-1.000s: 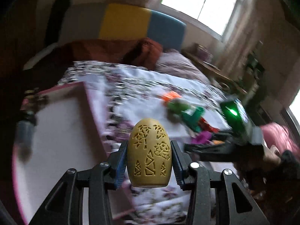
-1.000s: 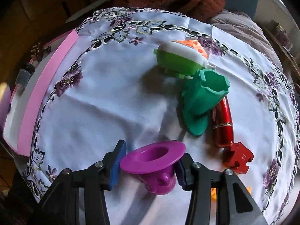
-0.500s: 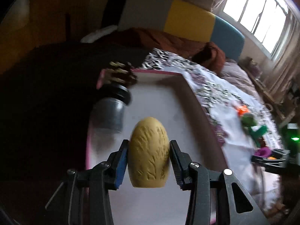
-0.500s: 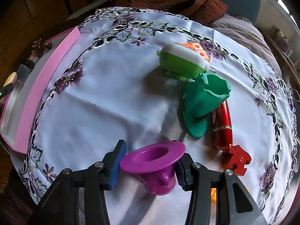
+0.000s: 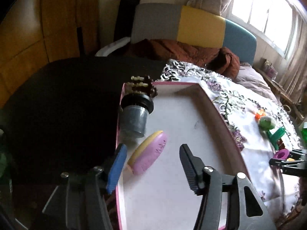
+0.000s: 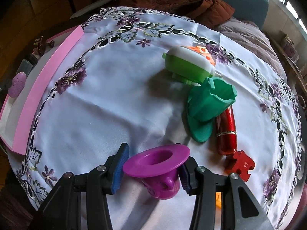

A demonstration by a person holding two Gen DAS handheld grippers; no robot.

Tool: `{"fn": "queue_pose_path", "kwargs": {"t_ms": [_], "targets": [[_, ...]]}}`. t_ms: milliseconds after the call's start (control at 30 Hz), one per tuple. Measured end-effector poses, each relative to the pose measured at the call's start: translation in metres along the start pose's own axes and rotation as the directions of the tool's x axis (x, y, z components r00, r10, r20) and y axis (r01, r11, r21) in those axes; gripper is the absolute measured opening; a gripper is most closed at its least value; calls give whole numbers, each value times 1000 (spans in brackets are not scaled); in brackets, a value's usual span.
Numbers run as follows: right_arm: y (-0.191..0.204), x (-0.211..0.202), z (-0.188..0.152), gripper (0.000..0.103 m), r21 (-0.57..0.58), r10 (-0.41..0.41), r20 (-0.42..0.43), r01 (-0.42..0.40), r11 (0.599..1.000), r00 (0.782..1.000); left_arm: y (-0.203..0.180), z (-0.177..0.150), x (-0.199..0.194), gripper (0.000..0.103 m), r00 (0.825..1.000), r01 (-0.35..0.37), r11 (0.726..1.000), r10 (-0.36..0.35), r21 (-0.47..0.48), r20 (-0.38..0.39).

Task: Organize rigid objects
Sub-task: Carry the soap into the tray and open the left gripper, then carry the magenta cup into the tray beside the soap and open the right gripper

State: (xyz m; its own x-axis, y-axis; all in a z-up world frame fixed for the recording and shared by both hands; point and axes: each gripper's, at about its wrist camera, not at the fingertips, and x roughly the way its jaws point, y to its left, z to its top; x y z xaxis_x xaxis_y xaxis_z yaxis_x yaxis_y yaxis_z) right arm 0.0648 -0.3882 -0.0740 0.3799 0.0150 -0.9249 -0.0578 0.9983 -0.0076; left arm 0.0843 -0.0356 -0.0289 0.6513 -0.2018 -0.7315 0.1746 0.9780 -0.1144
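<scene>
- The left gripper (image 5: 153, 164) is opening; its pads are clear of the egg-shaped piece (image 5: 147, 153), which lies inside the pink tray (image 5: 214, 103), just beside the grey jar (image 5: 134, 118).
- Best to lift straight away from the tray without nudging the egg.
- The right gripper (image 6: 151, 170) clamps the purple hat-shaped cup (image 6: 159, 166) over the tablecloth (image 6: 107, 99), well apart from the tray; carry it there next.

Between my right fingers a glossy purple plastic hat-shaped cup (image 6: 156, 164), smooth – beside it a shiny red metallic tube (image 6: 226, 129), a matt teal plastic holder (image 6: 209, 103), all on my white embroidered cloth (image 6: 107, 99) – softly creased, pink matt tray (image 6: 46, 88) alongside.
</scene>
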Motion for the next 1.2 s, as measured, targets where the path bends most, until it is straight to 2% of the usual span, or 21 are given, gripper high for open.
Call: {"fn": "queue_pose_path", "kwargs": {"t_ms": [133, 633, 833, 1067, 1200], "targets": [[2, -1, 0, 48, -10, -10, 3, 10, 1000, 1000, -3, 1, -12, 59, 1000, 4, 1000, -4, 9, 28], [1, -3, 2, 47, -1, 4, 6, -4, 1000, 1000, -7, -6, -34, 60, 999, 15, 999, -17, 40, 47], [-3, -5, 2, 47, 27, 14, 14, -14, 1000, 1000, 11, -8, -35, 60, 999, -1, 1000, 1, -3, 42], [-7, -30, 8, 47, 106, 54, 102, -64, 992, 993, 43, -13, -39, 60, 998, -45, 998, 47, -43, 48], [20, -60, 20, 47, 79, 125, 195, -142, 987, 973, 65, -17, -36, 60, 996, -75, 993, 79, -94, 34]]}}
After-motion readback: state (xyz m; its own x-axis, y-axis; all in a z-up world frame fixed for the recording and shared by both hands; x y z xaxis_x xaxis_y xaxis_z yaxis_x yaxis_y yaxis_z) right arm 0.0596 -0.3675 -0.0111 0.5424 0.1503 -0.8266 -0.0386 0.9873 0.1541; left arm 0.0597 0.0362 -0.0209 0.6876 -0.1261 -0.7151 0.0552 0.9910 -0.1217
